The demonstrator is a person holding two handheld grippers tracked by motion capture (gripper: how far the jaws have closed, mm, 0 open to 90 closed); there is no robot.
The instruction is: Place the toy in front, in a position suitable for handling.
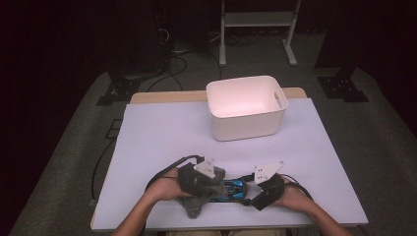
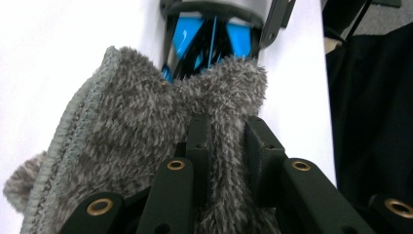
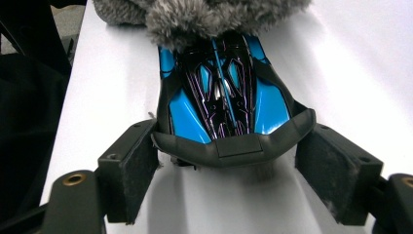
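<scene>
Desk (image 1: 162, 128): flat rectangular top w/ pale lilac-white cover, wooden edge visible at far side.

White plastic rectangular tub w/ cut-out handle (image 1: 246, 109): stands upright at far centre of desk, well apart from both hands.

Grey fuzzy knit cloth w/ ribbed hem (image 1: 196, 199): lies at near edge of desk, left of centre, under the left gripper (image 1: 209, 179). In left gripper view the cloth (image 2: 131, 141) bunches up betw. the two black jaws; a fold is pinched there, pads pressing it from both sides. Left jaws: clamped on cloth. One end of cloth drapes over one end of the car.

Blue-and-black toy car w/ dark grey bumper (image 1: 231, 189): sits on desk at near edge, betw. the two grippers, touching the cloth. In right gripper view the car (image 3: 219, 102) points away along the jaws; its far end is covered by the cloth (image 3: 195, 14), its near bumper lies betw. the right jaws.

Right gripper (image 3: 238, 161): jaws apart, straddling the bumper. Left pad just beside or touching bumper corner, cannot tell which; right pad has a visible gap. No clamp. In high view the right gripper (image 1: 248, 194) is held low at the car's right end.
</scene>
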